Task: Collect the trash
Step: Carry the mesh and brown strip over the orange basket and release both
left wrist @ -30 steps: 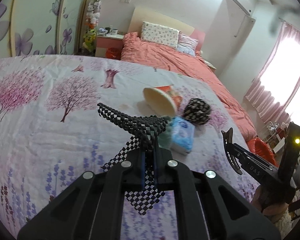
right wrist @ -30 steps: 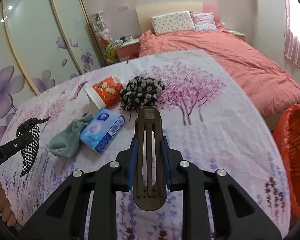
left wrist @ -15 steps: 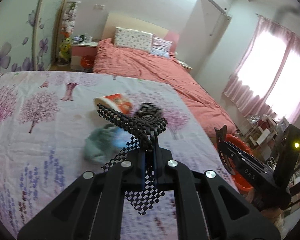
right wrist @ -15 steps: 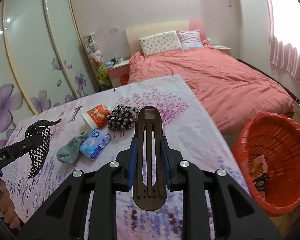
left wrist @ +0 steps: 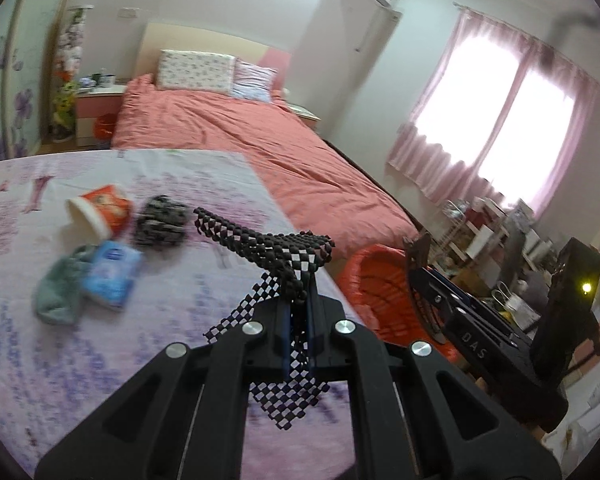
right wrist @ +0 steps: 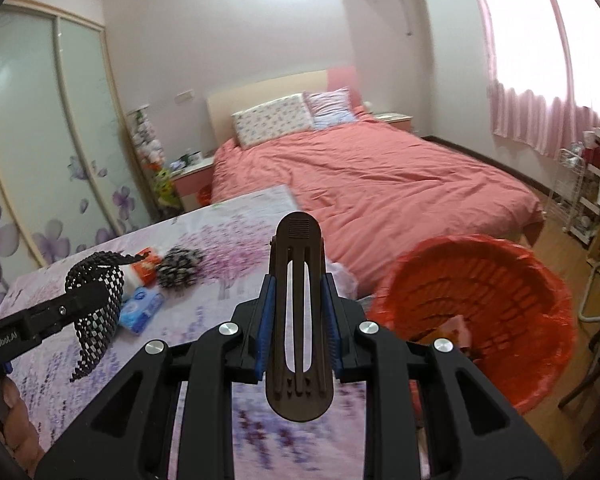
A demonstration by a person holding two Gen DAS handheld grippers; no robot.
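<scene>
My left gripper (left wrist: 298, 300) is shut on a black-and-white checkered mesh strip (left wrist: 288, 256), which droops over the floral bedspread (left wrist: 100, 360). That strip (right wrist: 100, 300) and the left gripper (right wrist: 76, 300) show at the left of the right wrist view. My right gripper (right wrist: 298, 280) is shut on a dark brown slotted hair clip (right wrist: 298, 320). An orange basket (right wrist: 500, 312) lined with red plastic stands on the floor to the right, with some trash inside. The basket (left wrist: 376, 292) lies just beyond the bed edge in the left wrist view.
On the bedspread lie a tipped orange paper cup (left wrist: 100, 210), a dark floral bundle (left wrist: 160, 226), a blue tissue pack (left wrist: 112, 274) and a green sock (left wrist: 58, 290). A pink bed (right wrist: 360, 172) is behind. Shelves and clutter (left wrist: 480, 240) stand under the curtained window.
Both grippers have swung right and risen, each keeping its hold. The orange basket has come into view in both cameras, and the items on the bedspread have slid left.
</scene>
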